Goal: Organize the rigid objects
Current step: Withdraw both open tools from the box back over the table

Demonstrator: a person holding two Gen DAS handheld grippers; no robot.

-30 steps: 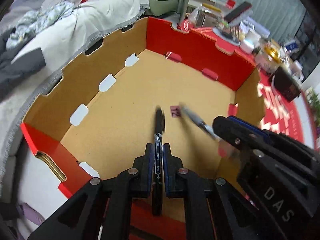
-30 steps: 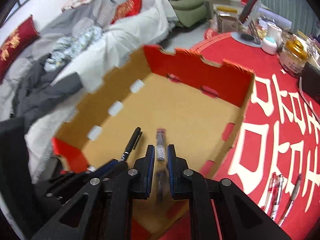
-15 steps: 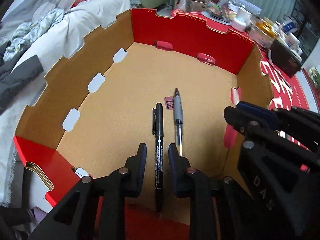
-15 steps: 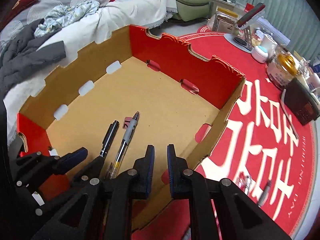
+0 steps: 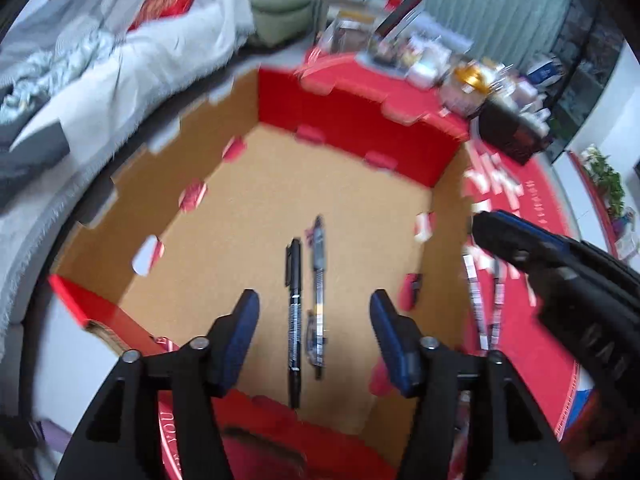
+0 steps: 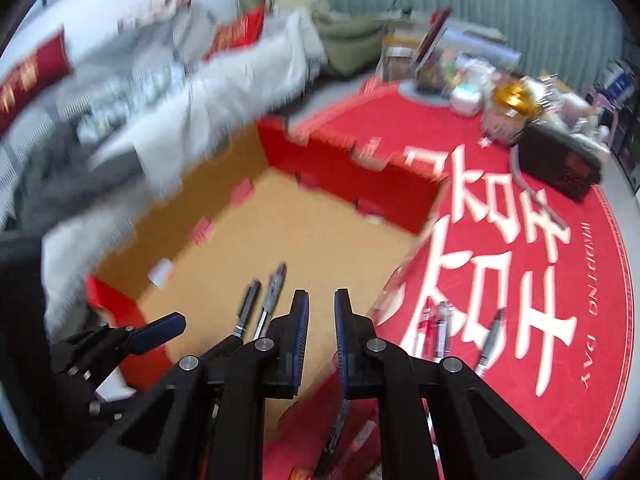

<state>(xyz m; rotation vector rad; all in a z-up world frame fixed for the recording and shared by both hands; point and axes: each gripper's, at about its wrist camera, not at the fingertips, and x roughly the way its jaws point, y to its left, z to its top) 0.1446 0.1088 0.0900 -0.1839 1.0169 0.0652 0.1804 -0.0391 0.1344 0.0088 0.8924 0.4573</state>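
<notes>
A black marker and a clear gel pen lie side by side on the brown floor of a red cardboard box. My left gripper is open wide and empty above them. My right gripper is narrowly open and empty over the box's near right corner; both pens show to its left. Several more pens lie on the red tablecloth right of the box. The right gripper's body shows in the left wrist view.
The round table has a red cloth with white lettering. Jars, a black case and clutter stand at its far side. A sofa with grey and white blankets is left of the box.
Both grippers let go of their pens, which now lie in the box. The left jaws opened wide. Both grippers pulled back and up; the right one shifted right.
</notes>
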